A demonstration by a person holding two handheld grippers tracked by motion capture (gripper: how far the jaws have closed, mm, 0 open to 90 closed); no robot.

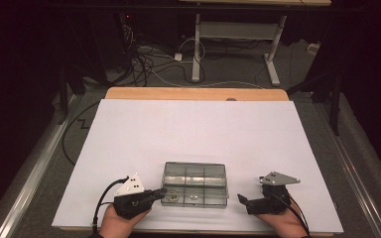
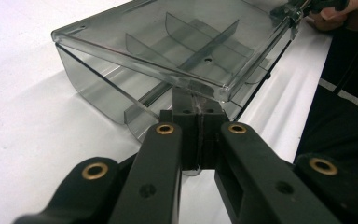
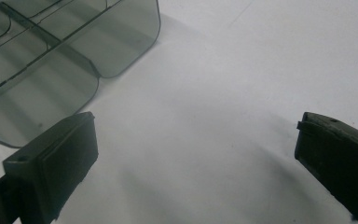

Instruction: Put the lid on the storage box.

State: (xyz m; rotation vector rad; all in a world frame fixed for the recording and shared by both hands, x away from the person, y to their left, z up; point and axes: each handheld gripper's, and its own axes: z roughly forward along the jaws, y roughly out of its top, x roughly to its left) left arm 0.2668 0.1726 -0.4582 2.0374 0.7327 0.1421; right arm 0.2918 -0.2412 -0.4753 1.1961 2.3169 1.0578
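A clear smoky plastic compartment box (image 1: pixel 195 184) lies near the front edge of the white table (image 1: pixel 193 129), its lid (image 2: pixel 168 60) resting slightly lifted above the divided tray. Small items (image 1: pixel 172 197) lie in its front compartments. My left gripper (image 1: pixel 161 191) is shut, its tips (image 2: pixel 198 109) pressed against the box's near left corner just under the lid's edge; I cannot tell whether a thin plastic edge is pinched. My right gripper (image 1: pixel 240 198) stands wide open a little right of the box (image 3: pixel 42 60), with bare table between its jaws (image 3: pixel 196 140).
A wooden strip (image 1: pixel 193 93) runs along the table's far edge. Beyond it, cables (image 1: pixel 144 59) lie on the floor beside the white legs of another desk (image 1: pixel 196 49). In the left gripper view, the other hand (image 2: pixel 340 14) shows at the box's far side.
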